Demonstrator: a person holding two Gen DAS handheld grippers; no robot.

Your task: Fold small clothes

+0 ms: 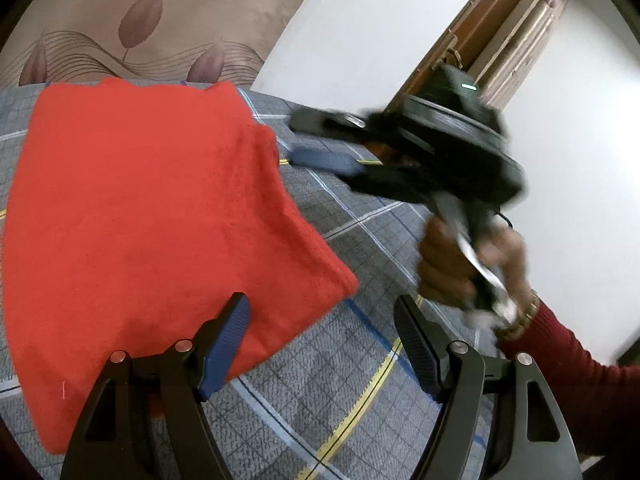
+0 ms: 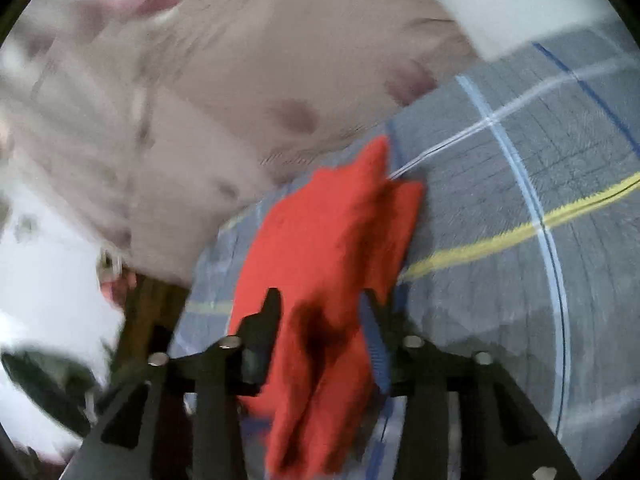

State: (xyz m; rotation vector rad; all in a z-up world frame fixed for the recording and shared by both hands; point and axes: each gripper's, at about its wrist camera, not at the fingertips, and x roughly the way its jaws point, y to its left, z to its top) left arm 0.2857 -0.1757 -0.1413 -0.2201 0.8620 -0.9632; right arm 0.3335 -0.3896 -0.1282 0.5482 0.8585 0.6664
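A red knitted garment lies spread flat on the grey plaid bedsheet. My left gripper is open just above the sheet at the garment's near right corner. Its left finger overlaps the cloth's edge, and nothing is between the pads. My right gripper hovers at the garment's far right edge with its jaws apart, blurred by motion. In the right wrist view the red garment fills the gap between the right gripper's fingers, and the pads do not visibly press on it.
A hand in a dark red sleeve holds the right gripper's handle. A beige leaf-patterned panel stands behind the bed. To the right are a white wall and a wooden door frame. The plaid sheet extends to the right.
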